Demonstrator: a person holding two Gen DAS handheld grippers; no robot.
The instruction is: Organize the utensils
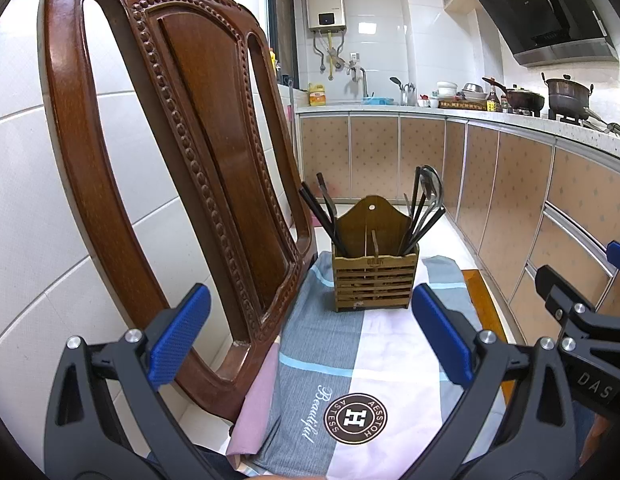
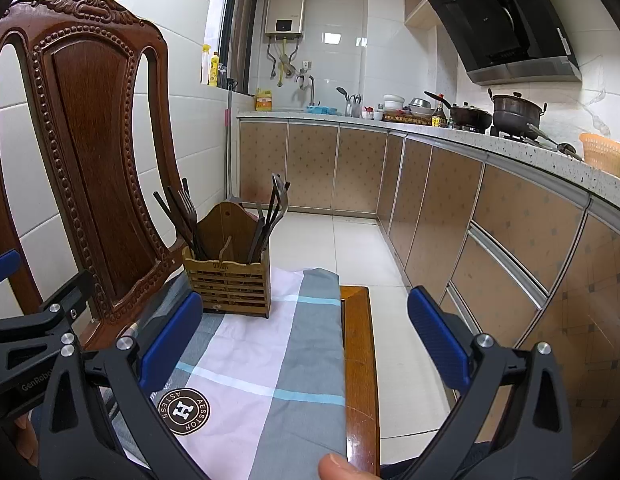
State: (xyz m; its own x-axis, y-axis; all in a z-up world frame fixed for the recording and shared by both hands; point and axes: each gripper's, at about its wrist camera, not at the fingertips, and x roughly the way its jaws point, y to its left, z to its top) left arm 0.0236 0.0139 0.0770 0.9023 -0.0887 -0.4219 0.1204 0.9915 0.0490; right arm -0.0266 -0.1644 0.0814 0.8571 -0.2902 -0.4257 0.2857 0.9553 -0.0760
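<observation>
Two wrist views, side by side, low over a chair seat.
Both facing the utensil holder (image 1: 375,276) (image 2: 230,280) nearby, kitchen counter (image 1: 509,118) (image 2: 489,142) beyond.

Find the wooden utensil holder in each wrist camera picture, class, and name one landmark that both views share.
Left wrist view: the wooden utensil holder stands centre frame on the checked cloth, between the open blue fingers.
Right wrist view: the holder sits left of centre, beside the carved chair back.
Shared landmark: the round brown logo printed on the cloth.
</observation>
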